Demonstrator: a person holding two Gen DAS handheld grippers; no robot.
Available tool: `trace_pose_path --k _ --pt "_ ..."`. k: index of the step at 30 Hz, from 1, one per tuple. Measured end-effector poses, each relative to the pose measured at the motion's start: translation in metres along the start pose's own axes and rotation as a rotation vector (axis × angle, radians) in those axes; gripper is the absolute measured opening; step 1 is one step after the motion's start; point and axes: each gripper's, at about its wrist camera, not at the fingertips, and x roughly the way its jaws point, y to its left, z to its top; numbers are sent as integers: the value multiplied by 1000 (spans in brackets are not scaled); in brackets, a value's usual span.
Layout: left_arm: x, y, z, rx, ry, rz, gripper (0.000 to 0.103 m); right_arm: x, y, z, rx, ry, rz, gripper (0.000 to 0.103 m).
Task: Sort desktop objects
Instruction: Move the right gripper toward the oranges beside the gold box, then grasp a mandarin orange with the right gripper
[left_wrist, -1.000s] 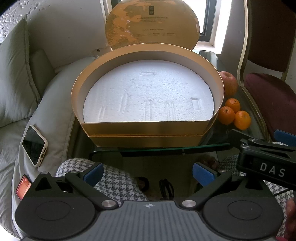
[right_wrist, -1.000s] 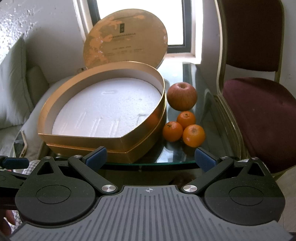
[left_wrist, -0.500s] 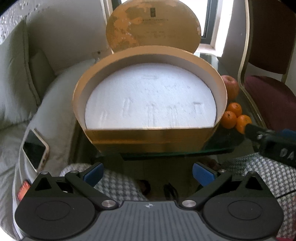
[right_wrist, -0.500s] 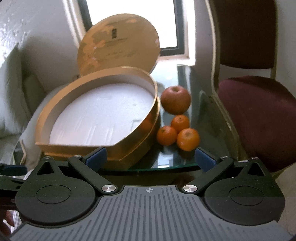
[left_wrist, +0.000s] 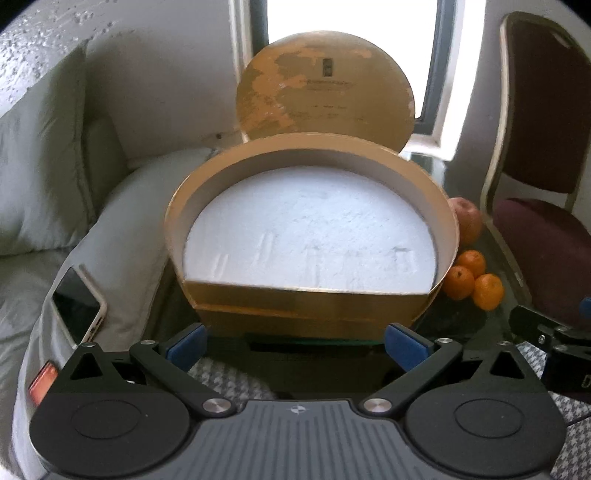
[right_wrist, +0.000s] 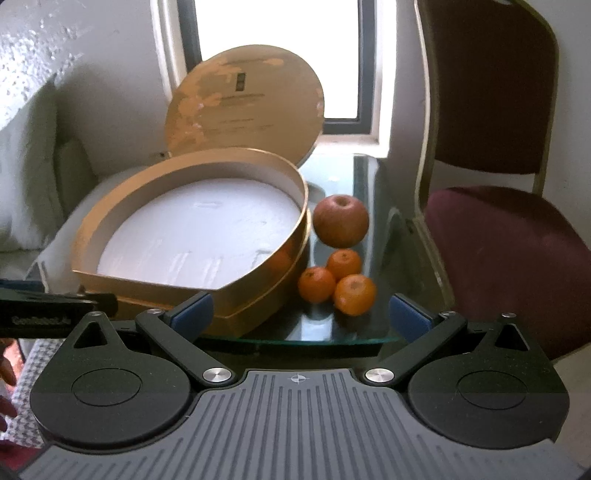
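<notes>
An open gold box (left_wrist: 310, 306) (right_wrist: 258, 291) with a white foam floor sits on a glass table (right_wrist: 373, 206); its round lid (left_wrist: 325, 85) (right_wrist: 243, 96) stands up behind it. A red apple (right_wrist: 340, 220) (left_wrist: 466, 218) and three oranges (right_wrist: 336, 282) (left_wrist: 471, 282) lie on the glass right of the box. My left gripper (left_wrist: 295, 343) is open and empty, just before the box's flat front wall. My right gripper (right_wrist: 301, 314) is open and empty, near the table's front edge, short of the oranges.
A maroon chair (right_wrist: 506, 229) stands right of the table. Grey cushions (left_wrist: 48, 155) and a phone (left_wrist: 75, 306) lie on a sofa at the left. A window is behind the lid. Houndstooth fabric (left_wrist: 236, 384) shows below the grippers.
Both grippers have pulled back and risen, so the box and fruit look smaller and farther. The left view now looks more level at the lid. Both stay open.
</notes>
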Motion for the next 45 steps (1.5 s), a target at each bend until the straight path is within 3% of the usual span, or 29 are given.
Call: trace_pose_path --k 6,11,17,23,30,35,41,45 --pt "-5 2 -7 0 59 96 102 -4 3 -5 16 -16 36 103" --pt "-4 10 -8 -46 80 -1 102 -9 1 -7 49 -17 46 103" --pt "2 6 -6 -11 94 -63 102 -5 -3 -6 53 11 -10 103" --pt "6 0 -4 25 94 -132 102 0 -11 -8 93 16 63 103" --pt "14 -5 -1 56 108 -70 99 7 -9 -10 83 45 143 103" --pt "23 -3 1 54 150 -72 97 15 -14 -7 94 52 57 98" --pt "29 -1 7 22 134 -69 97 32 -25 -1 118 120 12 91" --pt "34 -5 14 34 106 -65 96 43 -33 6 121 112 -41 87"
